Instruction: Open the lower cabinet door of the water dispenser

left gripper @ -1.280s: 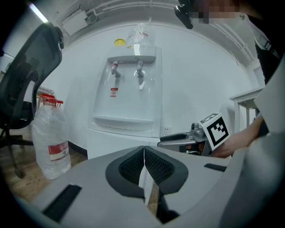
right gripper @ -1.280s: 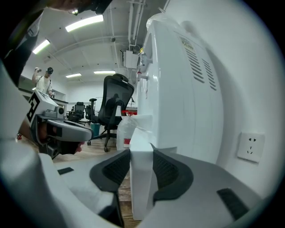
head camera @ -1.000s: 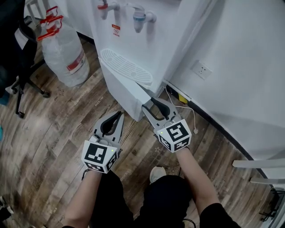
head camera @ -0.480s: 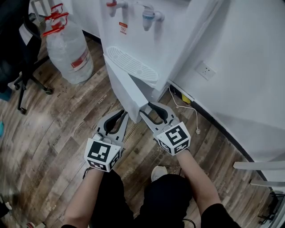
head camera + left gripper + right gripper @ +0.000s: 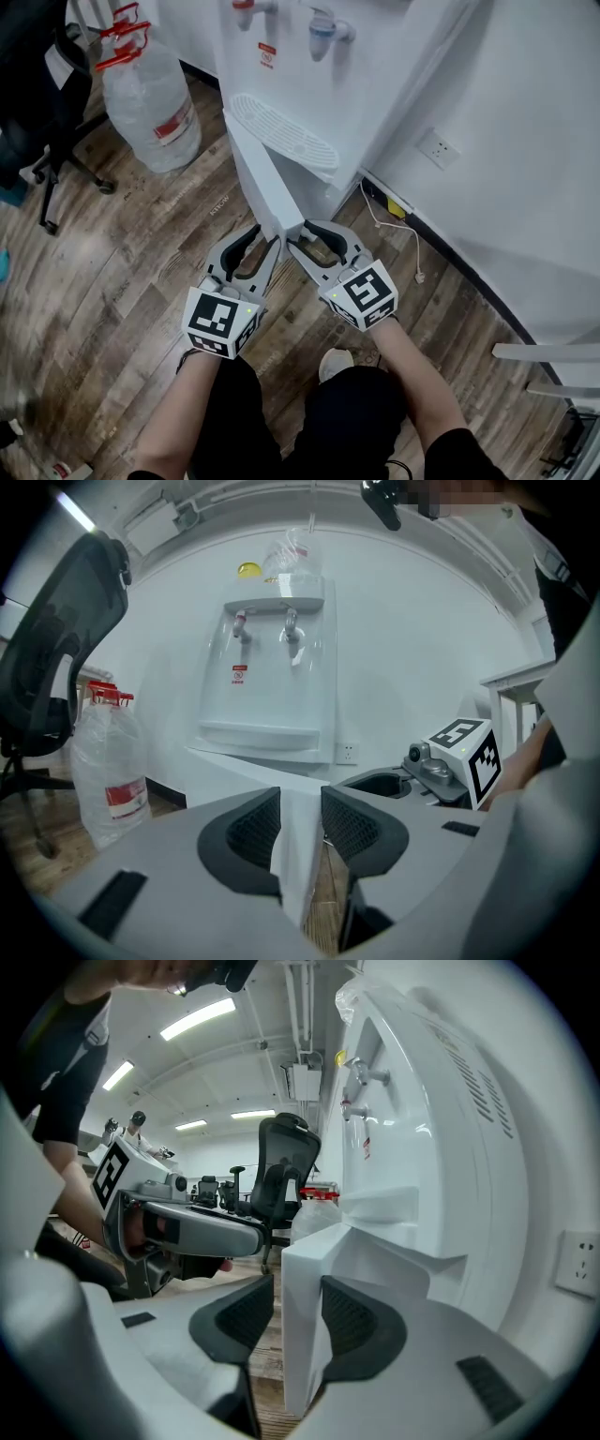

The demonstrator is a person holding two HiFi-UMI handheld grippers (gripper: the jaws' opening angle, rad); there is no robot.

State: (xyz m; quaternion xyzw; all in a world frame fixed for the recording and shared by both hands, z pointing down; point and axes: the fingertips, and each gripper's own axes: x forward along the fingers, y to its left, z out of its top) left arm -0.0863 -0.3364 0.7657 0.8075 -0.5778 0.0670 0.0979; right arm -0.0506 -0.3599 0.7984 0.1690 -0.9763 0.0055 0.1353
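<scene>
The white water dispenser [image 5: 309, 84] stands against the wall. Its lower cabinet door [image 5: 267, 183] is swung out toward me. My right gripper [image 5: 298, 234] is shut on the door's free edge [image 5: 307, 1260], with a pad on each face. My left gripper [image 5: 272, 246] sits just left of it on the same edge. Its jaws have just been opening, and the door edge [image 5: 292, 855] stands between the pads with a gap on the right side. In the left gripper view the right gripper's marker cube [image 5: 464, 752] shows close beside.
A large water bottle [image 5: 150, 108] with a red cap stands on the wood floor left of the dispenser, with an office chair [image 5: 42, 122] beyond it. A wall socket [image 5: 438, 148] and a loose cable [image 5: 398, 234] lie to the right.
The door has swung further out from the dispenser with the right gripper on its edge. The left gripper's jaws went from shut and beside the door to open around its edge.
</scene>
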